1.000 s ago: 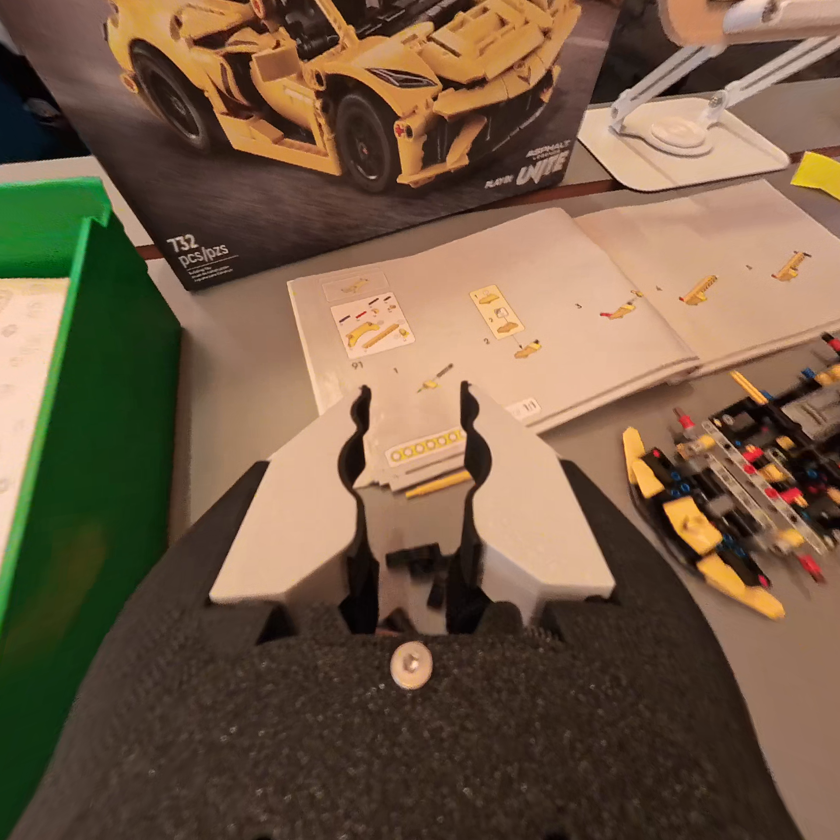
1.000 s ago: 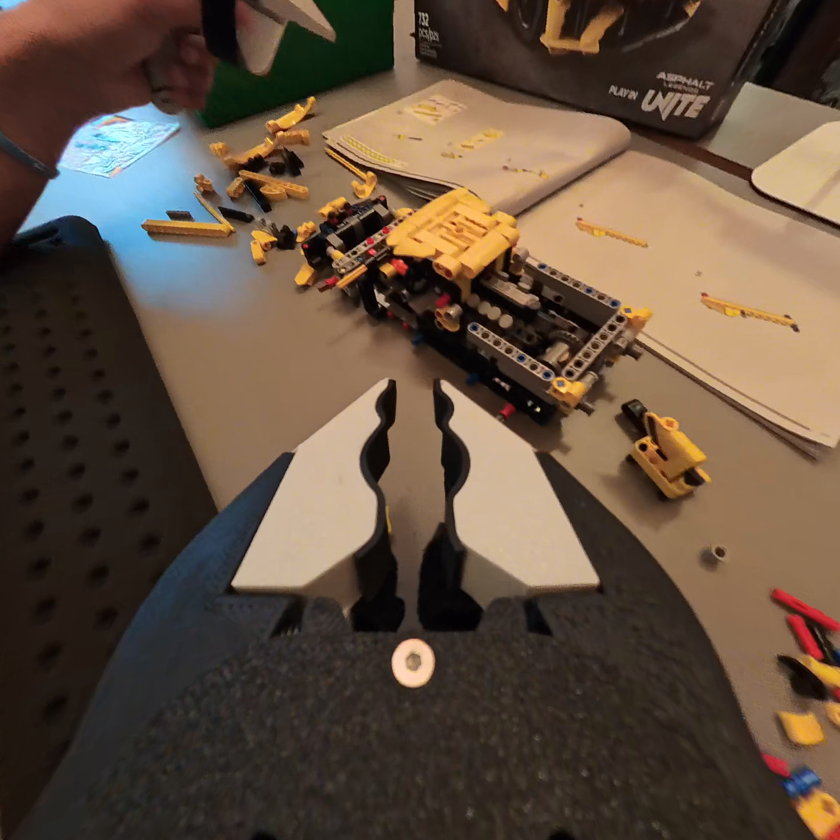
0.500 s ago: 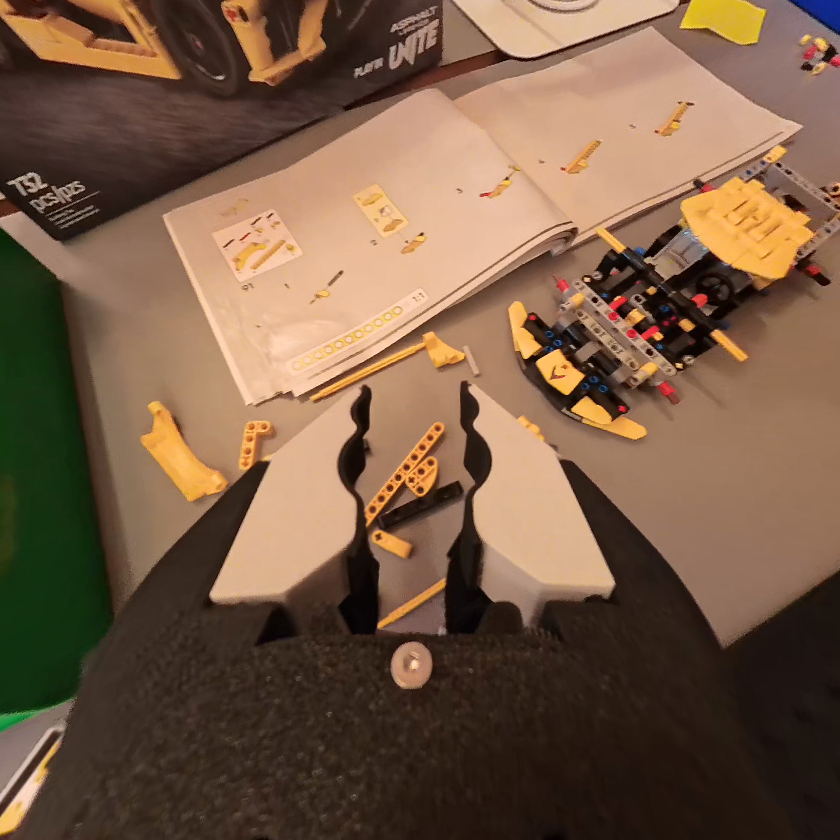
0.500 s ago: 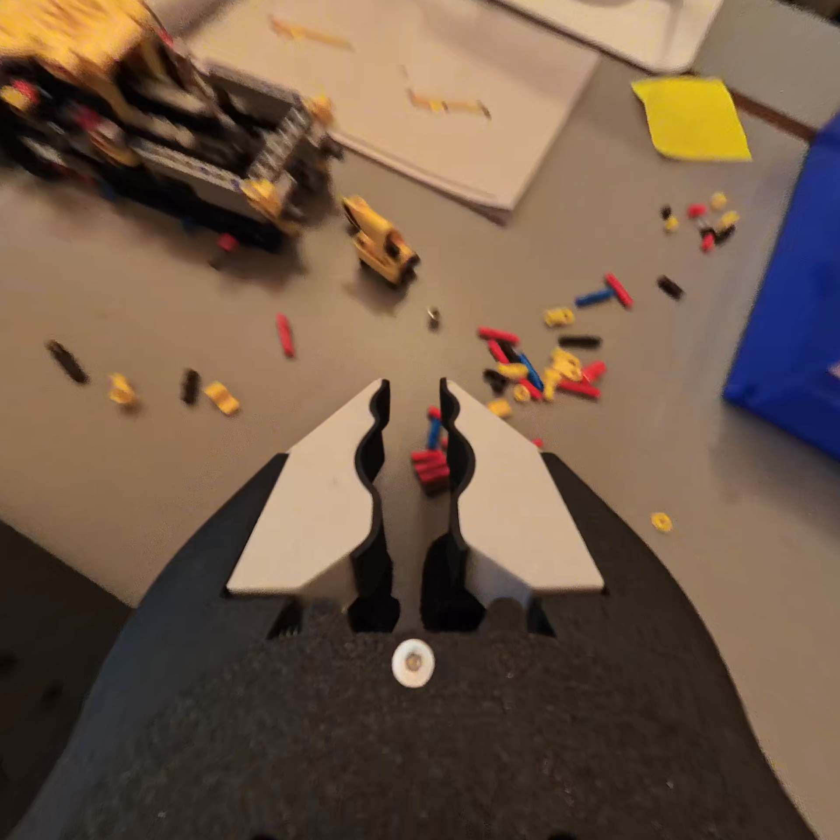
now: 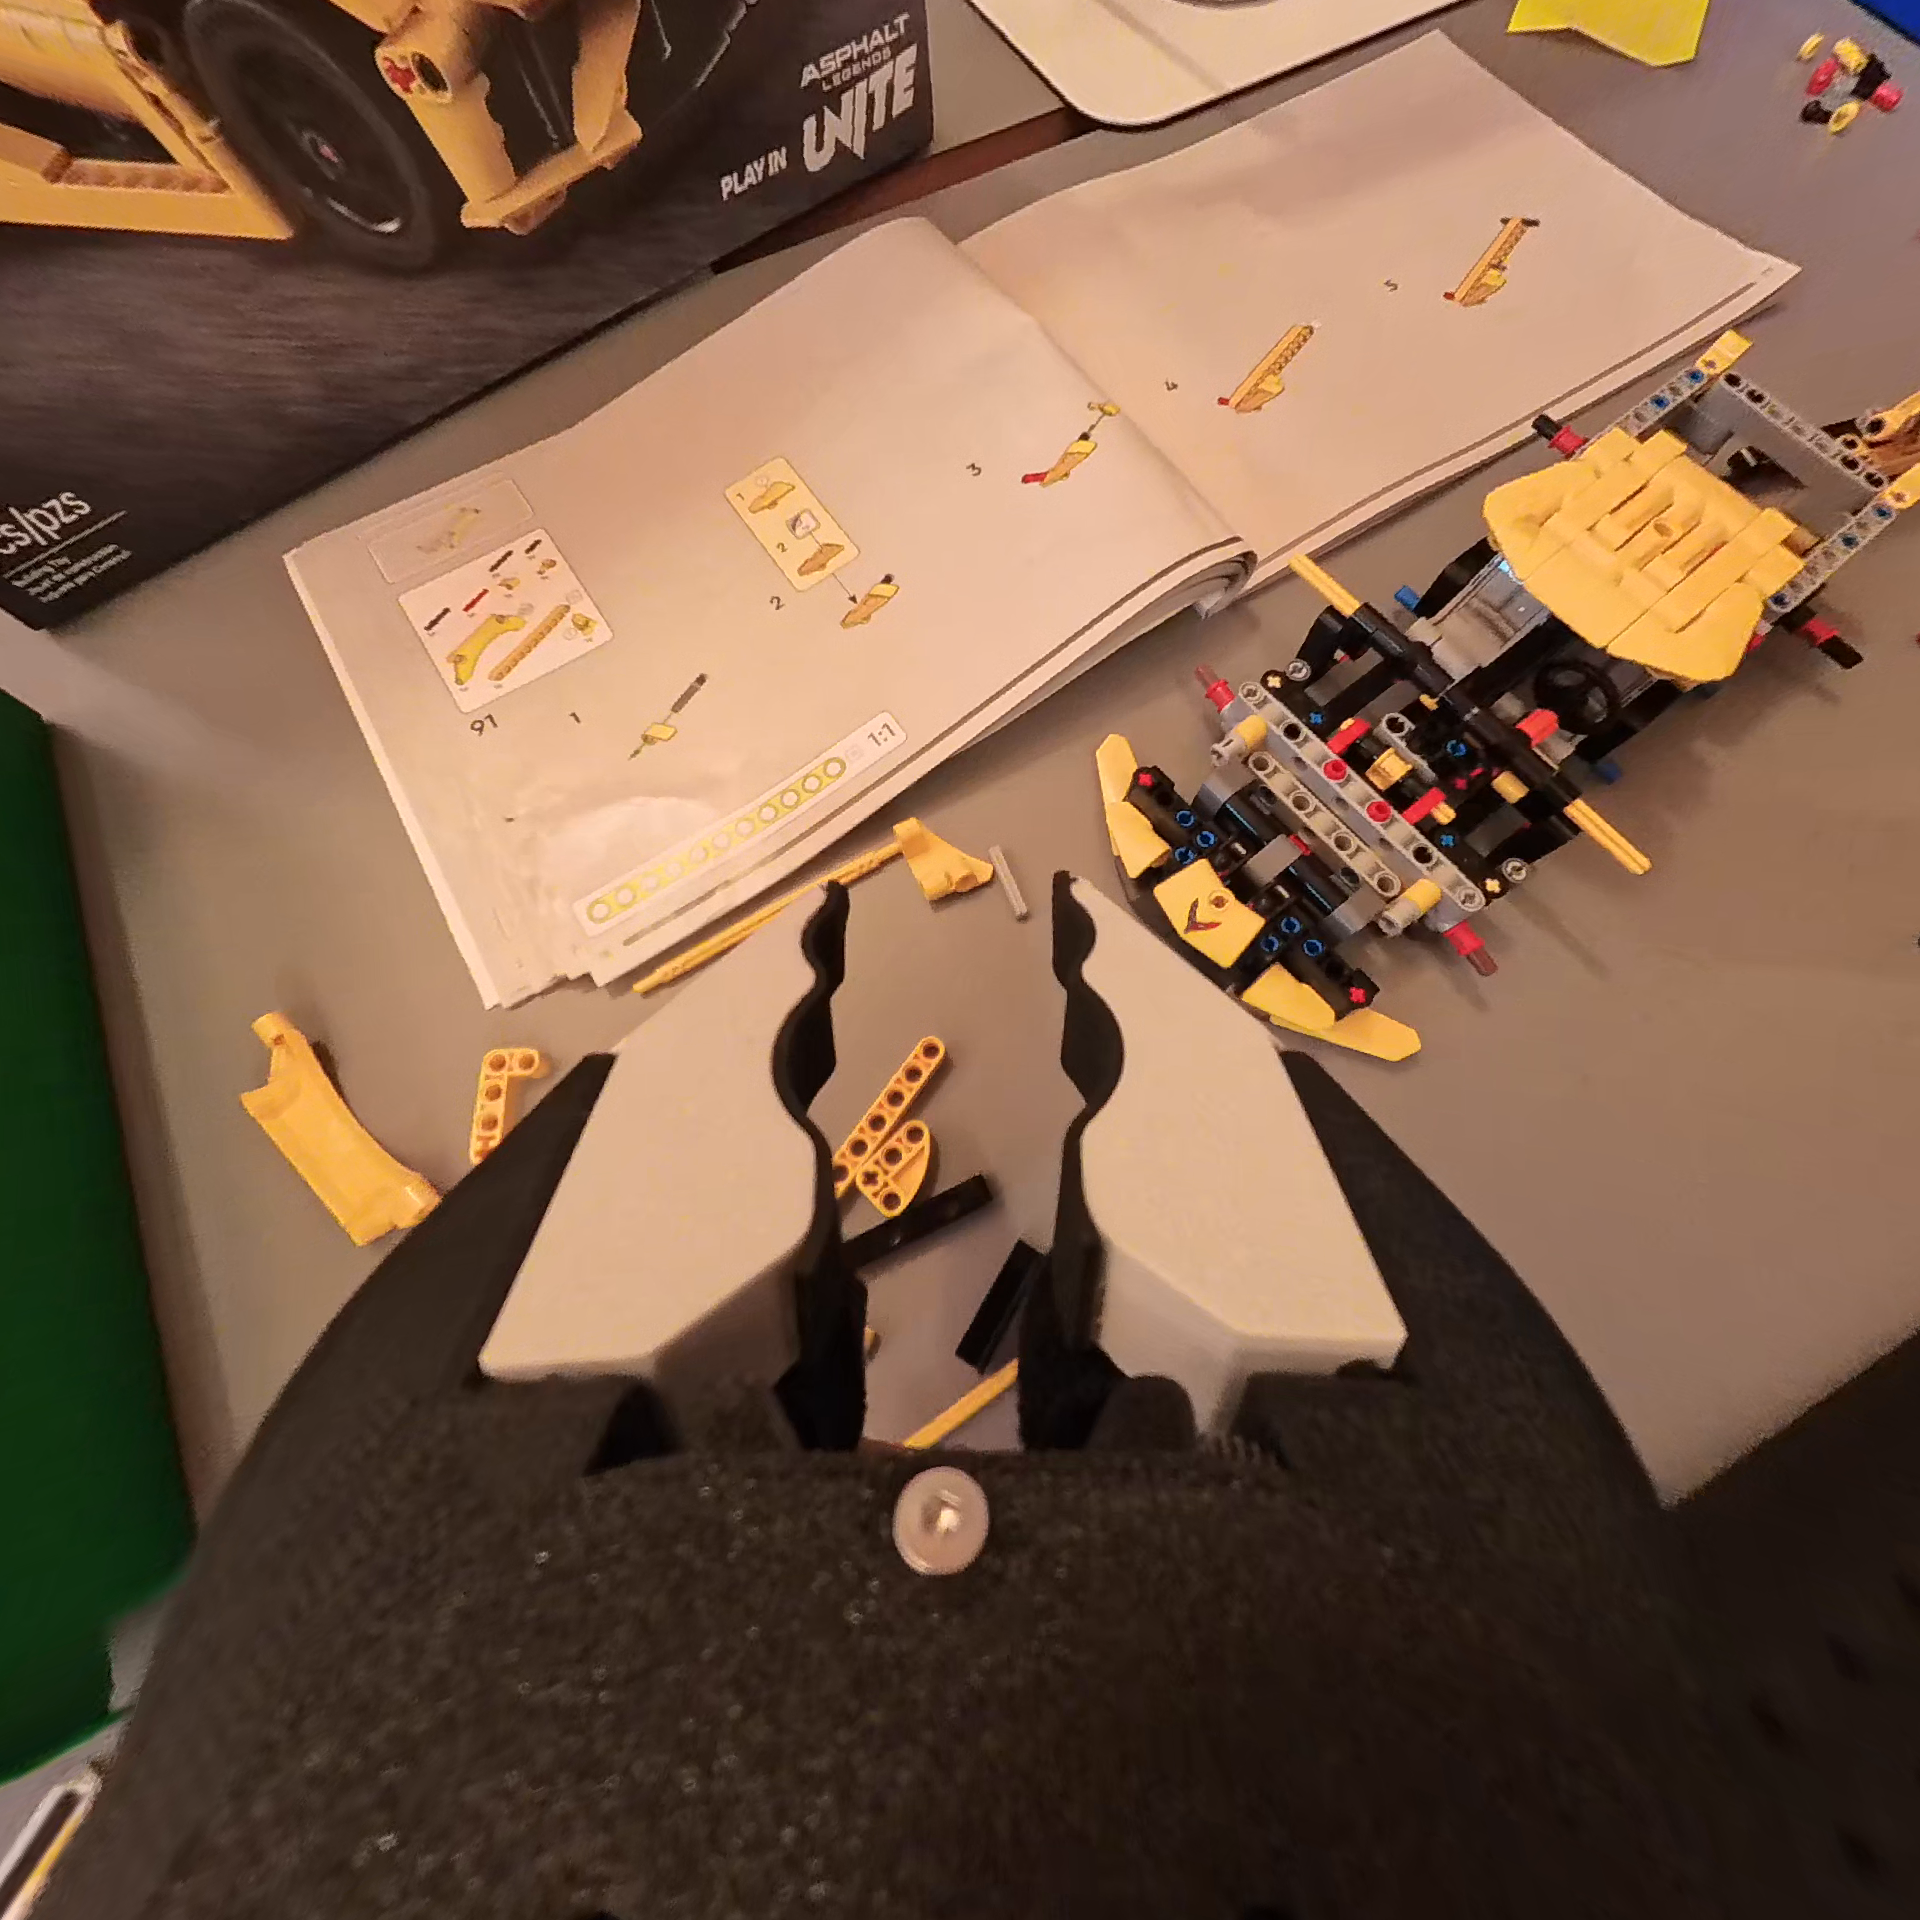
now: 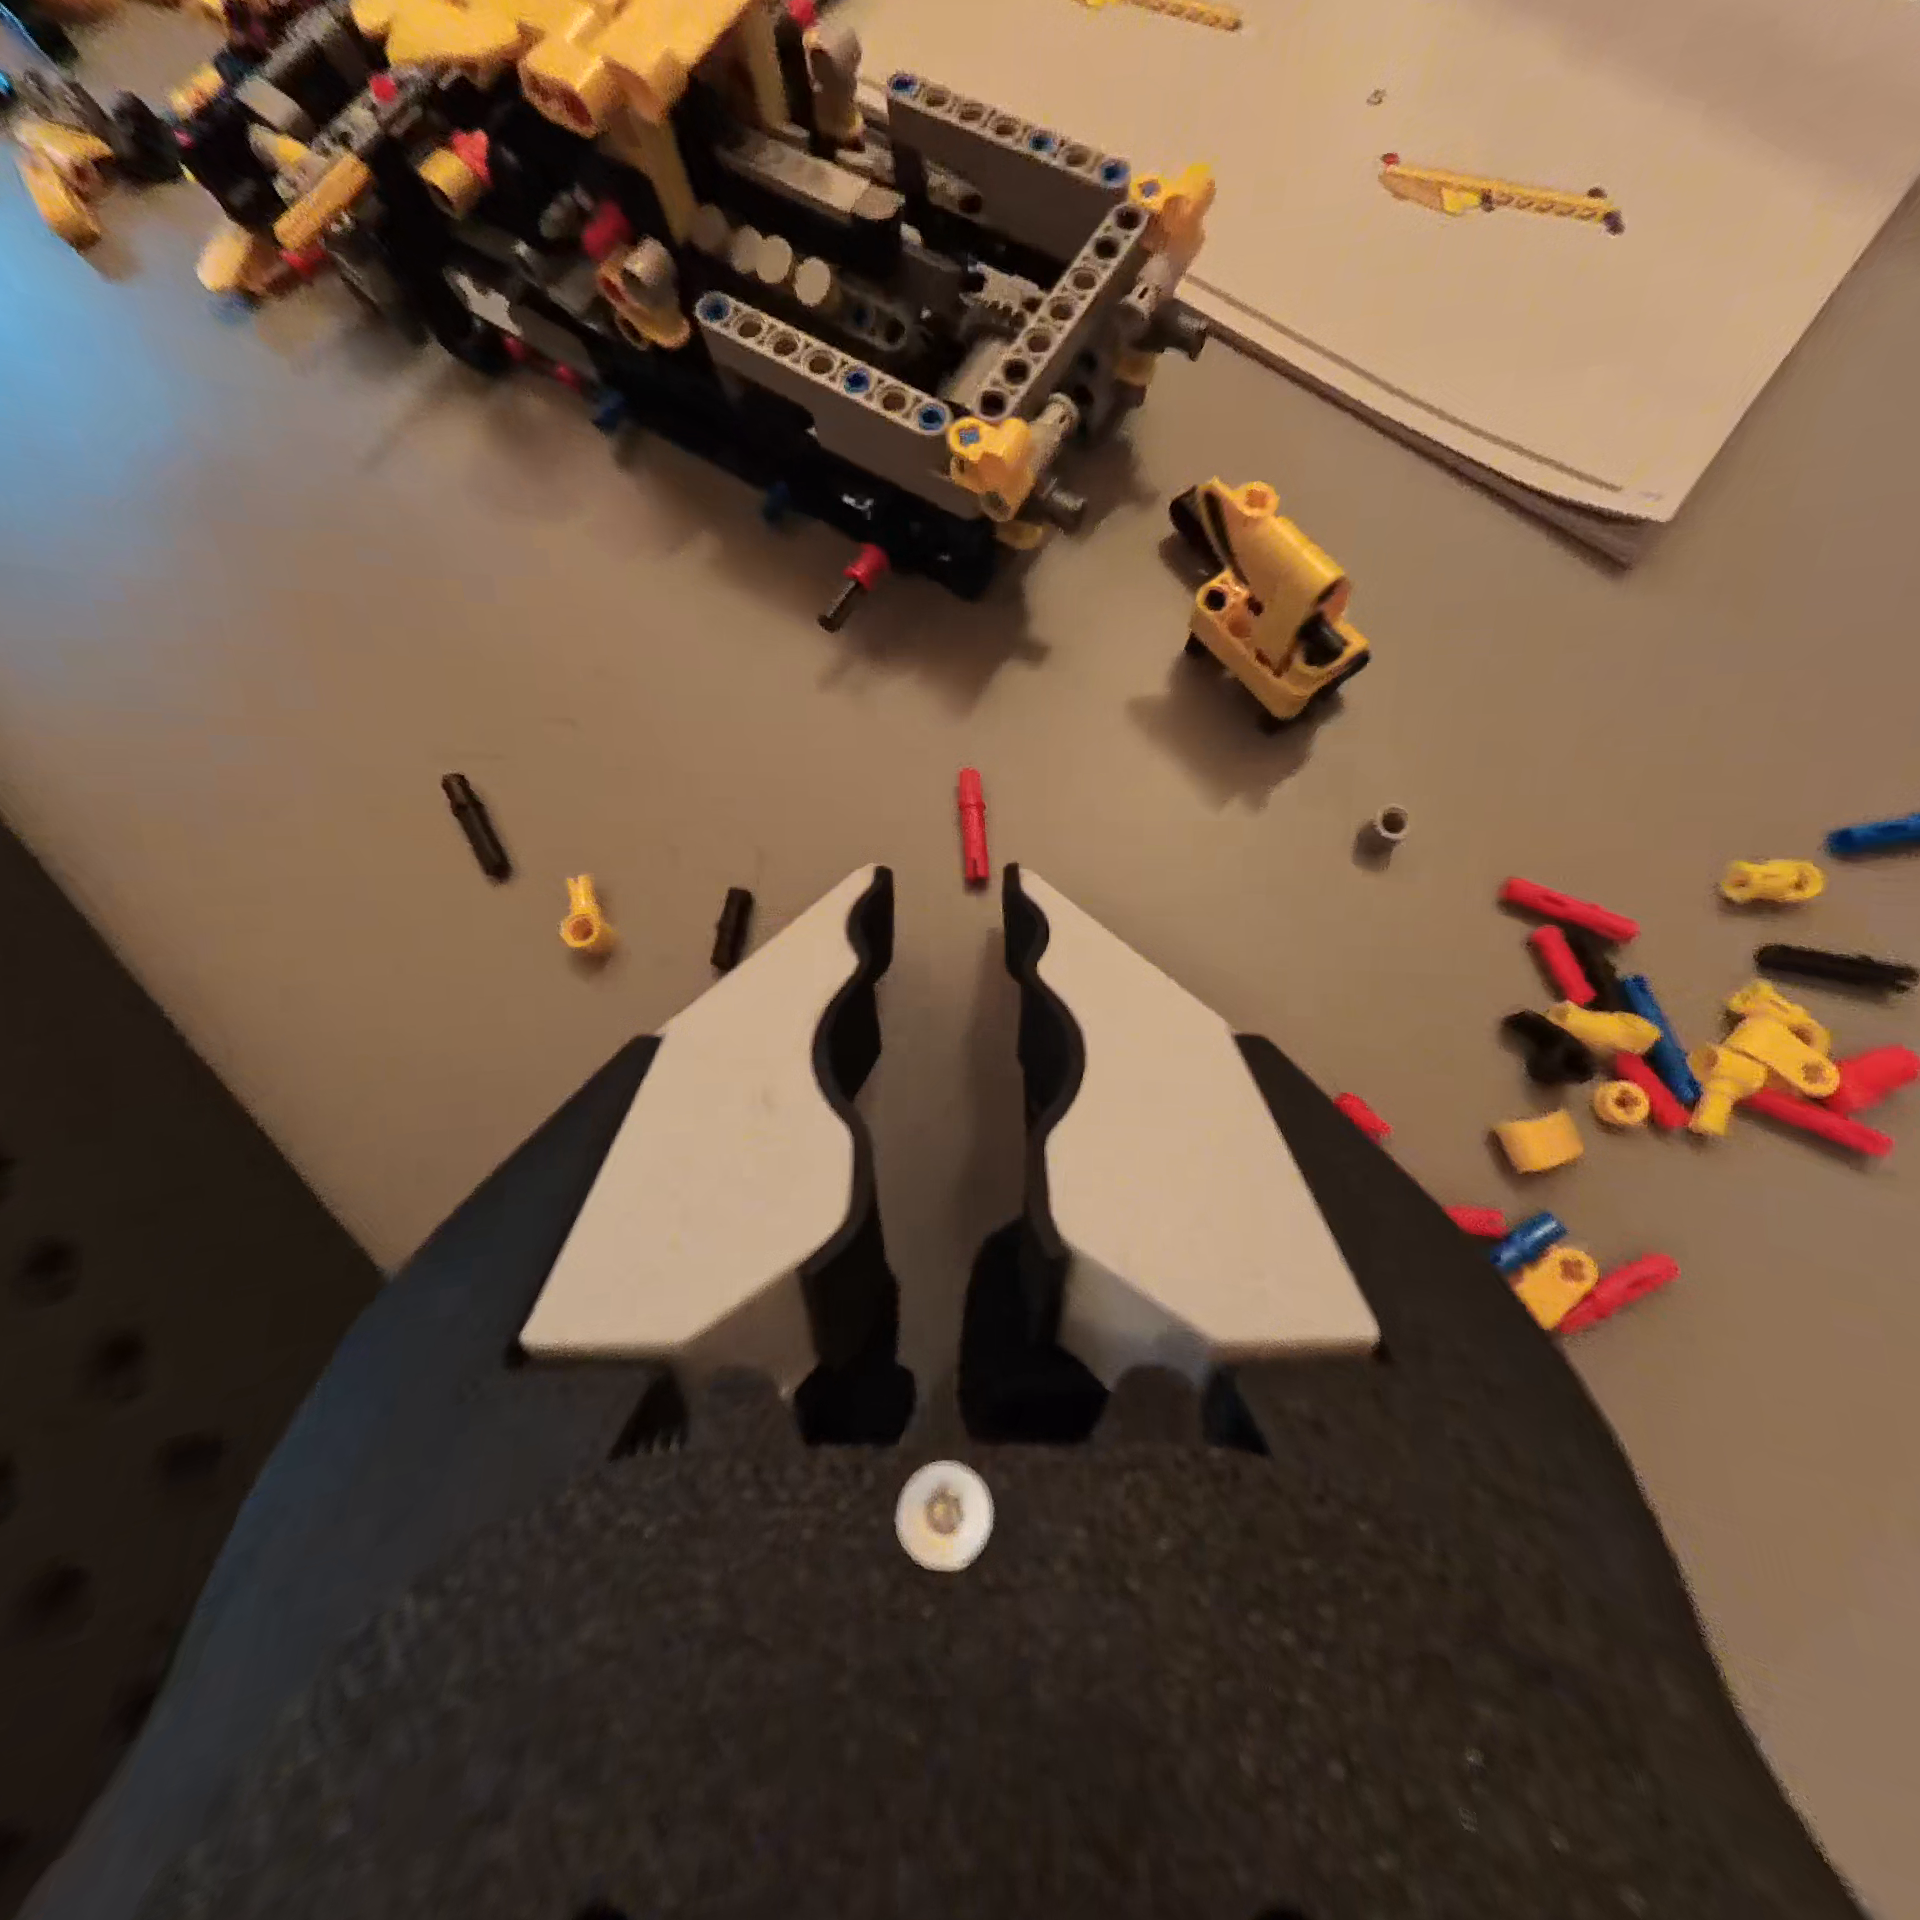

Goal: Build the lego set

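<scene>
The partly built yellow, black and grey car chassis (image 5: 1455, 748) lies on the grey table right of the open instruction booklet (image 5: 831, 540). My left gripper (image 5: 943, 894) is open and empty, hovering above loose yellow beams (image 5: 894, 1122) and a black beam (image 5: 925, 1216). In the right wrist view the chassis (image 6: 748, 270) lies ahead to the left. My right gripper (image 6: 948, 878) is open and empty, just short of a red pin (image 6: 972, 826). A small yellow sub-assembly (image 6: 1268, 608) stands to the right of the chassis.
The set's box (image 5: 364, 208) stands behind the booklet and a green bin (image 5: 62, 1143) is at the left. A curved yellow panel (image 5: 322, 1132) lies by it. A pile of red, blue, yellow and black pins (image 6: 1683, 1060) lies at the right; black pins (image 6: 476, 826) at the left. One gripper's finger ends stand about 35 centimetres off the other's. My right tips are about 50 centimetres from the curved yellow panel (image 5: 322, 1132), my left tips only 15 centimetres.
The left gripper dropped and tilted down from the booklet and box toward the loose yellow beams. The right gripper swung right over the pin pile, then back toward the chassis and red pin.
</scene>
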